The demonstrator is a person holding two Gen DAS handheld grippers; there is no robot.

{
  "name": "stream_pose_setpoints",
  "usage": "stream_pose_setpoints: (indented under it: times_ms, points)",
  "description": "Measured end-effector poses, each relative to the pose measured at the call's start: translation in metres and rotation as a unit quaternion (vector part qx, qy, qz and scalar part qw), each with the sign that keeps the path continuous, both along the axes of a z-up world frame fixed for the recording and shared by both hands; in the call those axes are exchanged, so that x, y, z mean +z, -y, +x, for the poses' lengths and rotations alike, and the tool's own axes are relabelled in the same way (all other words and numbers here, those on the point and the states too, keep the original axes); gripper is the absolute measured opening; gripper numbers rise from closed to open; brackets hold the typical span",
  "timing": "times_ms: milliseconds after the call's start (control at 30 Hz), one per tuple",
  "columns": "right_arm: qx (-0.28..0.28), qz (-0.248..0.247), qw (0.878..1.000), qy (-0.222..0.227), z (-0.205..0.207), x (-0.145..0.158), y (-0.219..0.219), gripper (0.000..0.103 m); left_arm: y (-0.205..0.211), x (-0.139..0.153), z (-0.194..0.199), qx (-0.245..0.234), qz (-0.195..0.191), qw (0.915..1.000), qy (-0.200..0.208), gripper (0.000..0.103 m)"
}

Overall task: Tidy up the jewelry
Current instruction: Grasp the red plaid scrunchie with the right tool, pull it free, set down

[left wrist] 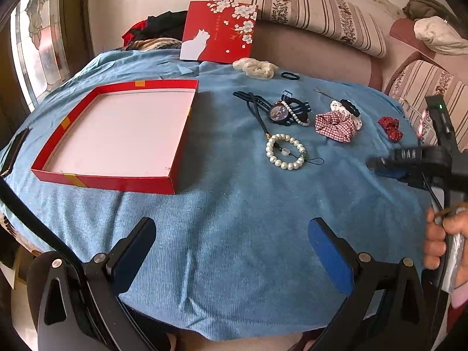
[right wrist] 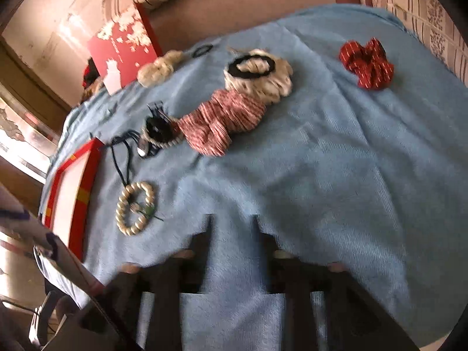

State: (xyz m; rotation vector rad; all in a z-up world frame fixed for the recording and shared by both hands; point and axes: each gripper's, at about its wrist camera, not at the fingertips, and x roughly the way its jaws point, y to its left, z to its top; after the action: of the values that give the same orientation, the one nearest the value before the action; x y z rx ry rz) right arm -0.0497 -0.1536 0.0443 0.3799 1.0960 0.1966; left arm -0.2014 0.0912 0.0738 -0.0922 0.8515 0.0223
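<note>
Left wrist view: left gripper (left wrist: 232, 241) spread wide over blue ribbed cloth (left wrist: 234, 204), holding nothing; shallow red cardboard tray (left wrist: 102, 180) at ten o'clock; white pearl bead bracelet (left wrist: 285, 152) at one o'clock.
Right wrist view: right gripper (right wrist: 234, 242) blurred, jaws parted, nothing between them; the bracelet (right wrist: 135, 207) at ten o'clock; red-white checked fabric scrunchie (right wrist: 222, 124) at twelve.

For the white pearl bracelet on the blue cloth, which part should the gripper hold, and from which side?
Grip the pearl bracelet across its near bead arc, coming from above. It lies flat as an open ring, so one finger can enter its hollow; the far side is tied to a dark cord.
</note>
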Motion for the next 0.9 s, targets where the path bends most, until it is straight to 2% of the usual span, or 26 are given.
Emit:
stream_pose_setpoints:
  times_ms: [33,67,167,267,300,333,367,467,633,733,767,800,867,900]
  points:
    - [-0.006,0.004,1.0,0.01,0.006,0.003,-0.001,0.064,0.001,0.0,-0.001,-0.001,0.001,1.0,-0.001,0.103]
    - [-0.012,0.004,1.0,0.02,0.013,0.005,-0.002,0.066,0.003,0.0,-0.002,-0.003,0.003,1.0,-0.002,0.103]
    - [-0.023,-0.003,0.999,0.031,0.047,0.005,-0.01,0.066,0.006,0.001,-0.003,-0.006,0.01,0.9999,0.0,0.103]
    - [-0.04,-0.005,0.999,0.001,0.086,-0.011,-0.017,0.064,0.006,0.003,-0.002,-0.006,0.016,0.9998,0.005,0.103]
    - [-0.042,0.004,0.999,-0.013,0.096,-0.018,-0.017,0.036,0.005,0.003,-0.001,-0.006,0.017,0.9998,0.005,0.103]
    - [-0.042,0.016,0.998,-0.032,0.105,-0.028,-0.018,0.014,0.004,0.003,0.0,-0.004,0.017,0.9998,0.004,0.103]
    - [-0.041,0.016,0.998,-0.047,0.108,-0.034,-0.018,0.006,0.003,0.003,0.002,-0.003,0.017,0.9998,0.003,0.103]
    - [-0.037,0.011,0.999,-0.034,0.097,-0.028,-0.017,0.006,0.0,0.001,0.005,0.0,0.018,0.9998,0.001,0.103]
    - [-0.014,0.018,0.999,-0.037,0.052,-0.014,-0.01,0.006,-0.001,-0.007,0.01,-0.003,0.003,0.9999,-0.015,0.103]
    - [0.0,0.018,0.999,-0.042,0.025,-0.012,-0.006,0.011,0.004,-0.007,0.008,-0.01,0.006,0.9998,-0.017,0.103]
    - [0.001,0.015,0.999,-0.039,0.018,-0.01,-0.005,0.016,0.005,-0.007,0.008,-0.011,0.006,0.9998,-0.017,0.103]
    - [0.004,0.013,0.999,-0.032,0.011,-0.008,-0.005,0.028,0.006,-0.006,0.006,-0.013,0.007,0.9998,-0.015,0.103]
    - [0.003,-0.002,1.0,-0.004,-0.003,0.003,-0.005,0.043,0.008,-0.002,0.002,-0.016,0.012,0.9998,-0.008,0.103]
    - [0.001,-0.013,1.0,0.013,-0.012,0.011,-0.006,0.046,0.008,0.0,0.001,-0.017,0.015,0.9997,-0.005,0.103]
